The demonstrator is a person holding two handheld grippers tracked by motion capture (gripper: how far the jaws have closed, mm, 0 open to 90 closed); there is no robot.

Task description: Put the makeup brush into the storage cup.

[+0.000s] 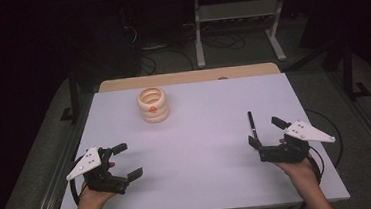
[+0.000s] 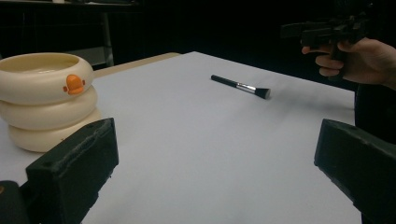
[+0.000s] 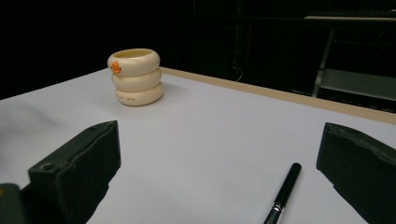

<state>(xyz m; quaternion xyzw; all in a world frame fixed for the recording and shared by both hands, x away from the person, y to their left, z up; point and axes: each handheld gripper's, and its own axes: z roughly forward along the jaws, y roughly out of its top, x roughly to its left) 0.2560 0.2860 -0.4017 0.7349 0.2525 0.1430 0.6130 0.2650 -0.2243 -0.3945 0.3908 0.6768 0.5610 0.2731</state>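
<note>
The right gripper hangs wide open and empty, its jaws standing either side of the brush, which lies flat on the table. Best to lower squarely and close across the black handle. The left gripper is likewise wide open and empty, well apart from the cream holder ahead.

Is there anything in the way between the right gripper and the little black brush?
No, nothing visible is in the way. The brush lies flat on the white table just ahead of the right gripper, whose jaws stand open, with bare tabletop between them. The cream ringed cup stands far off to the left.
</note>
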